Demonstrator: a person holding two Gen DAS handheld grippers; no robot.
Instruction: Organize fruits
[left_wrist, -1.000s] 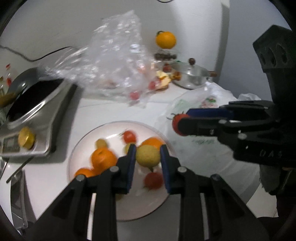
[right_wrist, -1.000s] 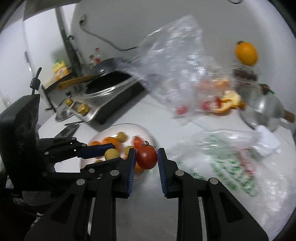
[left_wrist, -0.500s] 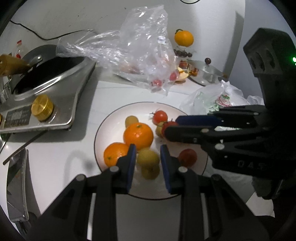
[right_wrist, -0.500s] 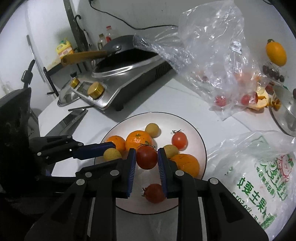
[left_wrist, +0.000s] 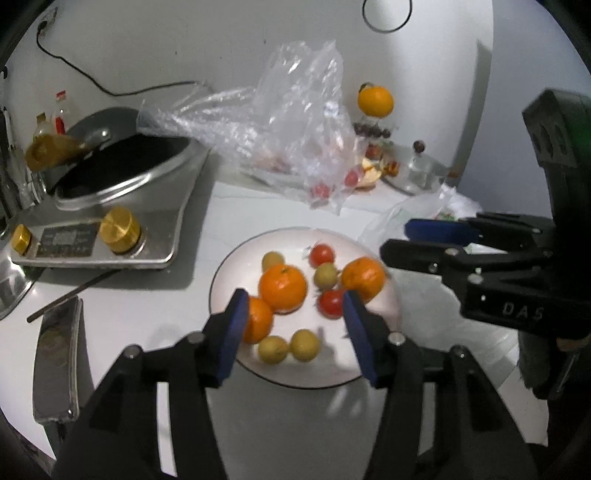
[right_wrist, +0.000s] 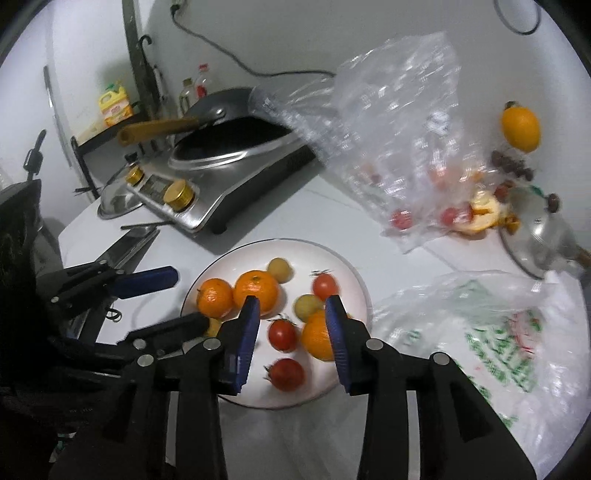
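A white plate on the counter holds oranges, red tomatoes and small yellow fruits. My left gripper is open and empty over the plate's near side, above the two yellow fruits. My right gripper is open and empty over the plate, with a tomato lying between its fingers below. Each gripper shows in the other's view.
A clear plastic bag with tomatoes lies behind the plate. An induction cooker with a wok stands left. A printed white bag, a pot lid and an orange on a stand are right.
Both grippers have opened. The left one let go of the yellow fruit and the right one let go of the tomato; both fruits now lie on the plate.
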